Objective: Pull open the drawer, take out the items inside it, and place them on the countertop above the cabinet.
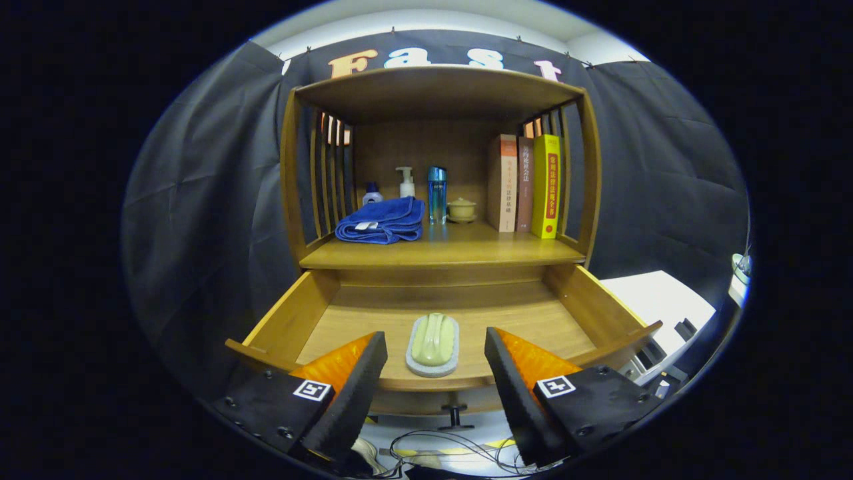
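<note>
1. The wooden cabinet [436, 167] stands against the booth's black cloth wall. Its countertop [443, 252] has a bare strip along the front edge, above the drawer.
2. The drawer [280, 319] is pulled well out, so the opening step looks done. Its knob [455, 415] shows below the front panel.
3. Already on the countertop: a folded blue towel [383, 221] at the left, three upright books [526, 185] at the right, and between them a pump bottle [406, 182], a blue bottle [437, 193] and a small lidded pot [461, 209].
4. The gripper [436, 363] is spread wide and grips nothing. Its fingers hang over the drawer's front edge.
5. The scrubbing brush [433, 344], pale green handle on a grey pad, lies flat near the drawer front, between the fingers and touching neither. It seems the one item left to lift.
6. Risks, as I judge them:
   - The fingers may strike the front panel on the way down and push the drawer shut.
   - Closing on the rounded handle too high may let the brush slip free.
   - Setting it down carelessly could topple a bottle or land on the towel.
</note>
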`<state>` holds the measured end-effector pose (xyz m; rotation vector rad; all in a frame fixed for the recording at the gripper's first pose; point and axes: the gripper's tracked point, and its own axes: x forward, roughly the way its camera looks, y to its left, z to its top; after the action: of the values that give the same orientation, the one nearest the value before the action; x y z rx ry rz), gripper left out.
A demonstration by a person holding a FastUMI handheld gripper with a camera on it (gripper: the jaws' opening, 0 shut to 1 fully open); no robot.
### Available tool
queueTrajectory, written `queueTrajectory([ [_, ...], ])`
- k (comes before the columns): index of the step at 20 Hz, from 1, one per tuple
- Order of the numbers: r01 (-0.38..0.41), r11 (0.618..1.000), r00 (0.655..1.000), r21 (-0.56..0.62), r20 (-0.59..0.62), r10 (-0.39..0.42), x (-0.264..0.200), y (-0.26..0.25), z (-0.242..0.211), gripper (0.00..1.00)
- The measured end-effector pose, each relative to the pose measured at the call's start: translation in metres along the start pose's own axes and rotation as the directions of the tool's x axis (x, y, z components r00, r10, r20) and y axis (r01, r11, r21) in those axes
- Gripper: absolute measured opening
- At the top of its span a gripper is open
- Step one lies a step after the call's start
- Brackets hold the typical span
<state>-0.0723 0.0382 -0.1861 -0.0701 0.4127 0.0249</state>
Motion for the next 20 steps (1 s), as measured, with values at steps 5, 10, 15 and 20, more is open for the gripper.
queueTrajectory([
  [5, -0.012, 1.0, 0.992, 0.02, -0.121, 0.014, 0.055, 0.006, -0.021, 0.97],
  [10, -0.001, 1.0, 0.95, 0.025, -0.312, 0.009, 0.099, 0.004, -0.065, 0.97],
  [15, 0.038, 0.999, 0.896, 0.038, -0.443, -0.018, 0.119, -0.006, -0.1, 0.84],
  [20, 0.023, 0.999, 0.865, 0.038, -0.502, -0.001, 0.127, 0.002, -0.118, 0.59],
])
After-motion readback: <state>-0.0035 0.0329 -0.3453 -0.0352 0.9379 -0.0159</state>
